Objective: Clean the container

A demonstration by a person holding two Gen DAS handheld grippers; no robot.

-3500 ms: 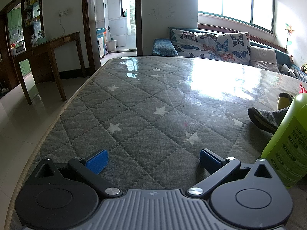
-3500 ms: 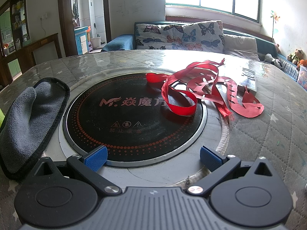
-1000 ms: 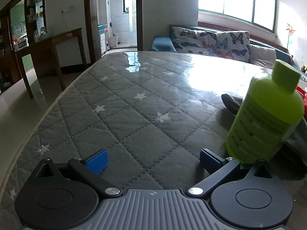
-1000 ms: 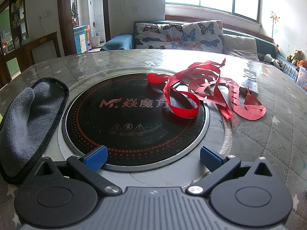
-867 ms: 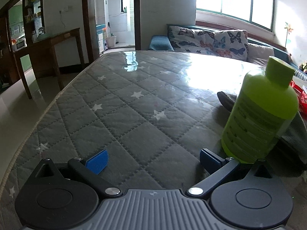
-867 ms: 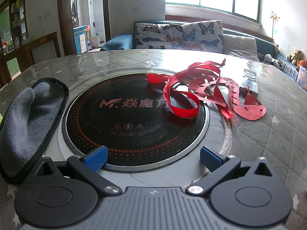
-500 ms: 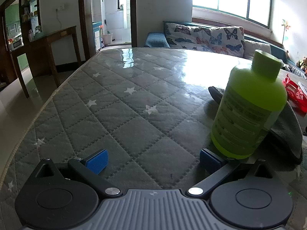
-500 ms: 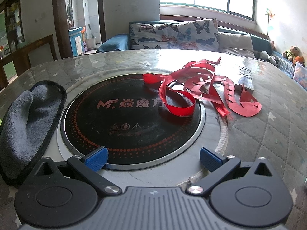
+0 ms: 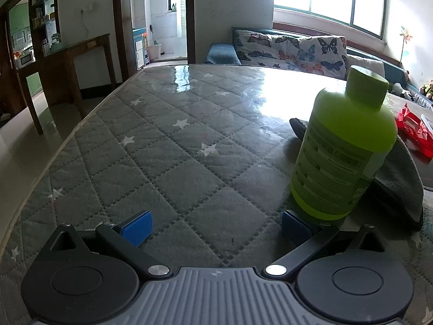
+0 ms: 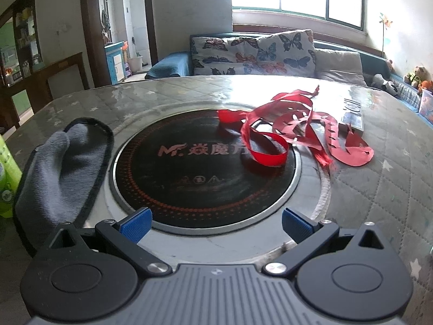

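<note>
- The green bottle (image 9: 342, 146) stands upright on the quilted worktop (image 9: 167, 146), just ahead of the left tool (image 9: 216, 224) and touching the grey cloth (image 9: 400, 178).
- Both the left tool and the right tool (image 10: 215, 223) are spread apart and hold nothing.
- The bottle looks like smooth, stiff plastic and may be slippery or heavy with liquid; grip its wide body low, not the cap (image 9: 366, 85).

We are looking at a table (image 9: 189, 146) wearing a grey quilted, star-dotted cover under a glossy sheet. Sitting on it are a green bottle (image 9: 343, 151), a grey cloth (image 10: 62, 168), a round black cooktop (image 10: 200, 178) and red paper ribbons (image 10: 297, 132).
</note>
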